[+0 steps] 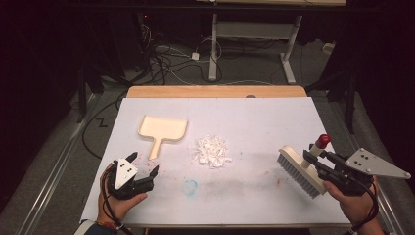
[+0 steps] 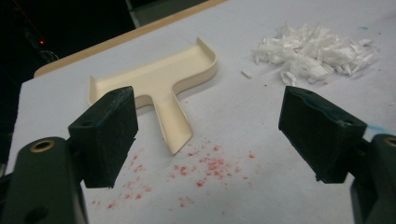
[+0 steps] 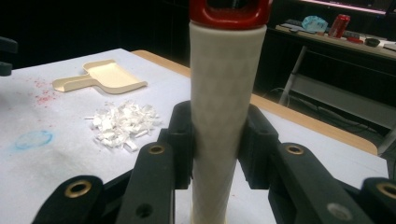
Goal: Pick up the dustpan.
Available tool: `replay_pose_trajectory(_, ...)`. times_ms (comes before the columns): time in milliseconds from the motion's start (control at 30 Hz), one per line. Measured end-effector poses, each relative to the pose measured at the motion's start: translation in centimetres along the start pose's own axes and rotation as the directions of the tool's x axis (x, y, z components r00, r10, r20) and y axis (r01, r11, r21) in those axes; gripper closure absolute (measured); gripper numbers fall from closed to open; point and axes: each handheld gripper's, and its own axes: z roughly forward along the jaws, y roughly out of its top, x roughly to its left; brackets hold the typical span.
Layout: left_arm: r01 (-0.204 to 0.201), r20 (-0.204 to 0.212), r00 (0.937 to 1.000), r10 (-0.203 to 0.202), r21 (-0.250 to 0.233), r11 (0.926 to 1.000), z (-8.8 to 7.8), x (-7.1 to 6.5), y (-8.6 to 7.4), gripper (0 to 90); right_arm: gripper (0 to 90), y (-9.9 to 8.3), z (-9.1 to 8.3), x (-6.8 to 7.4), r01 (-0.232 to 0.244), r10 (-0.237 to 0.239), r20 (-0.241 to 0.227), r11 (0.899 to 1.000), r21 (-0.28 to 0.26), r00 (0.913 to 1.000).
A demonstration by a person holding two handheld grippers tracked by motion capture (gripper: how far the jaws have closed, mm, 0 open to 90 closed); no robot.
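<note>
A cream dustpan (image 1: 162, 130) (image 2: 159, 83) (image 3: 103, 76) lies flat at the left of the white tabletop, handle toward the near edge. A pile of white paper scraps (image 1: 211, 151) (image 2: 315, 52) (image 3: 122, 122) sits in the middle. My left gripper (image 1: 143, 172) (image 2: 208, 135) rests low near the front left, open and empty, pointing at the dustpan handle. My right gripper (image 1: 313, 157) (image 3: 217, 144) is shut on the cream handle of a brush (image 1: 299, 169) (image 3: 226, 93) with a red cap, bristles toward the scraps.
Red specks (image 2: 201, 168) and a faint blue ring (image 1: 190, 186) mark the white cover (image 1: 254, 117). A wooden edge (image 1: 215, 91) runs along the far side. Behind stand a desk frame (image 1: 254, 34) and floor cables.
</note>
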Motion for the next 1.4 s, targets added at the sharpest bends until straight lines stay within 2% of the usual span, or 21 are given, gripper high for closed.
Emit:
replay_pose_trajectory(33, -0.001, -0.001, 1.0000, 0.001, 0.011, 0.9999, 0.1, 0.0, 0.0, 21.8, 70.1, -0.1, 0.0, 0.1, 0.002, -0.002, -0.001, 1.000, -0.002, 1.0000)
replay_pose_trajectory(167, 0.043, 0.017, 0.9989, -0.043, 0.037, 0.9984, 0.3, 0.4, -0.1, 21.0, 70.1, 0.0, 0.2, 0.3, 0.005, -0.005, -0.010, 1.000, 0.004, 0.9999)
replay_pose_trajectory(267, 0.052, 0.010, 0.9986, -0.052, 0.049, 0.9975, 0.4, 0.6, -0.2, 20.6, 70.1, 0.0, 0.4, 0.4, 0.011, -0.010, -0.010, 1.000, 0.007, 0.9999)
replay_pose_trajectory(333, 0.049, 0.012, 0.9987, -0.050, 0.077, 0.9959, 0.5, 0.8, -0.1, 19.5, 70.0, 0.0, 0.6, 0.4, 0.018, -0.018, -0.011, 1.000, 0.005, 0.9998)
replay_pose_trajectory(433, 0.072, -0.006, 0.9974, -0.072, 0.136, 0.9880, 0.8, 1.5, 0.7, 19.5, 70.0, -0.1, 0.7, 0.4, 0.012, -0.012, -0.012, 1.000, 0.010, 0.9999)
replay_pose_trajectory(500, 0.067, -0.033, 0.9976, -0.061, 0.198, 0.9779, 0.9, 2.0, 1.8, 19.5, 70.0, -0.1, 0.7, 0.5, 0.005, -0.005, -0.011, 1.000, 0.015, 0.9999)
replay_pose_trajectory(567, 0.078, -0.032, 0.9969, -0.073, 0.208, 0.9751, 1.0, 2.5, 2.8, 19.5, 70.0, -0.1, 0.7, 0.4, 0.006, -0.005, -0.009, 1.000, 0.016, 0.9999)
replay_pose_trajectory(667, 0.097, -0.044, 0.9951, -0.089, 0.264, 0.9595, 2.4, 3.3, 3.7, 19.5, 70.1, -0.1, 0.9, 0.3, -0.003, 0.003, -0.002, 1.000, 0.027, 1.0000)
replay_pose_trajectory(800, 0.129, 0.001, 0.9906, -0.137, 0.328, 0.9357, 5.2, 3.9, 4.6, 19.5, 70.0, -0.2, 1.1, 0.2, -0.004, 0.004, -0.001, 0.999, 0.034, 1.0000)
replay_pose_trajectory(833, 0.124, -0.003, 0.9914, -0.131, 0.359, 0.9252, 6.8, 3.9, 5.0, 19.6, 70.0, -0.3, 1.2, 0.2, -0.004, 0.004, 0.002, 0.999, 0.034, 1.0000)
replay_pose_trajectory(867, 0.124, -0.003, 0.9914, -0.131, 0.359, 0.9252, 6.8, 3.9, 5.0, 20.4, 70.0, -0.4, 1.2, 0.2, -0.004, 0.004, 0.005, 0.999, 0.034, 1.0000)
replay_pose_trajectory(900, 0.124, -0.016, 0.9918, -0.127, 0.376, 0.9182, 7.7, 4.0, 5.0, 21.9, 70.0, -0.4, 1.2, 0.2, -0.007, 0.006, 0.009, 0.999, 0.037, 0.9999)
replay_pose_trajectory(933, 0.135, -0.022, 0.9902, -0.138, 0.398, 0.9075, 8.6, 4.1, 5.0, 21.9, 70.0, -0.4, 1.2, 0.2, -0.007, 0.007, 0.012, 0.999, 0.037, 0.9999)
replay_pose_trajectory(967, 0.164, -0.048, 0.9861, -0.159, 0.427, 0.8891, 10.2, 4.5, 4.6, 22.4, 70.0, -0.4, 1.2, 0.2, -0.007, 0.006, 0.012, 0.999, 0.040, 0.9999)
replay_pose_trajectory(1000, 0.180, -0.056, 0.9833, -0.173, 0.444, 0.8778, 11.0, 4.8, 4.3, 24.1, 70.0, -0.5, 1.3, 0.2, -0.007, 0.007, 0.011, 0.999, 0.039, 0.9999)
replay_pose_trajectory(1067, 0.210, -0.075, 0.9773, -0.198, 0.461, 0.8624, 12.0, 5.2, 3.8, 25.4, 70.0, -0.5, 1.3, 0.2, -0.008, 0.007, 0.013, 0.999, 0.040, 0.9999)
replay_pose_trajectory(1133, 0.248, -0.092, 0.9682, -0.232, 0.470, 0.8471, 12.8, 5.4, 3.5, 30.2, 70.0, -0.5, 1.3, 0.2, -0.007, 0.006, 0.015, 0.999, 0.042, 0.9999)
replay_pose_trajectory(1233, 0.294, -0.095, 0.9546, -0.282, 0.445, 0.8457, 13.3, 5.8, 3.3, 33.1, 70.0, -0.6, 1.5, 0.1, -0.011, 0.010, 0.016, 0.999, 0.049, 0.9998)
replay_pose_trajectory(1267, 0.298, -0.105, 0.9539, -0.281, 0.440, 0.8470, 13.4, 5.8, 3.4, 36.4, 70.0, -0.7, 1.5, 0.1, -0.011, 0.011, 0.015, 0.999, 0.049, 0.9998)
replay_pose_trajectory(1333, 0.279, -0.097, 0.9598, -0.263, 0.439, 0.8541, 13.5, 5.8, 3.4, 41.7, 70.0, -0.7, 1.6, 0.2, -0.010, 0.009, 0.013, 0.999, 0.053, 0.9999)
replay_pose_trajectory(1400, 0.273, -0.092, 0.9615, -0.259, 0.434, 0.8585, 13.6, 5.6, 3.5, 50.9, 70.0, -0.7, 1.7, 0.3, -0.008, 0.008, 0.010, 0.999, 0.053, 0.9999)
